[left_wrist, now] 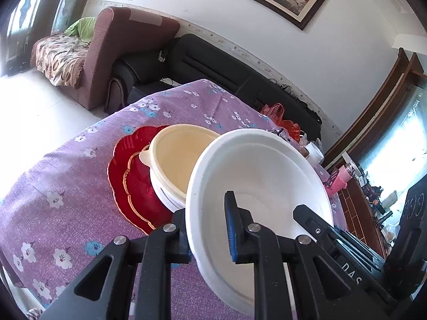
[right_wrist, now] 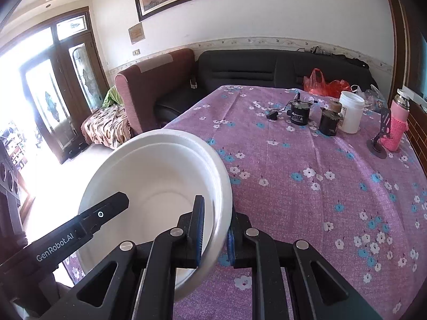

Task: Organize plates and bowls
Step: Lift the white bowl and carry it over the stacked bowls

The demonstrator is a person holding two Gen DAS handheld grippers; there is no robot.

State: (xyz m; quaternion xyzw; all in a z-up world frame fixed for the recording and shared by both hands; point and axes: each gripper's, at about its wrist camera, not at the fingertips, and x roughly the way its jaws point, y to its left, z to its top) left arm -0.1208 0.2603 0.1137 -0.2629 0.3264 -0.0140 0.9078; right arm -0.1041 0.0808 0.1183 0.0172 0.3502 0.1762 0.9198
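Observation:
A large white bowl (left_wrist: 267,176) is held off the table by both grippers. My left gripper (left_wrist: 208,229) is shut on its left rim, one finger inside and one outside. My right gripper (right_wrist: 214,229) is shut on the opposite rim of the same bowl (right_wrist: 157,176); its finger also shows inside the bowl in the left wrist view (left_wrist: 309,218). Behind the bowl, a cream bowl with a small handle (left_wrist: 178,154) sits on two stacked red plates (left_wrist: 130,170) on the purple flowered tablecloth (left_wrist: 66,165).
At the table's far right stand two dark motors (right_wrist: 299,113), a white tub (right_wrist: 351,112), a pink-sleeved flask (right_wrist: 397,122), a black stand (right_wrist: 379,138) and a red plastic bag (right_wrist: 323,82). A black sofa (right_wrist: 267,69) and a maroon armchair (right_wrist: 152,85) lie beyond the table.

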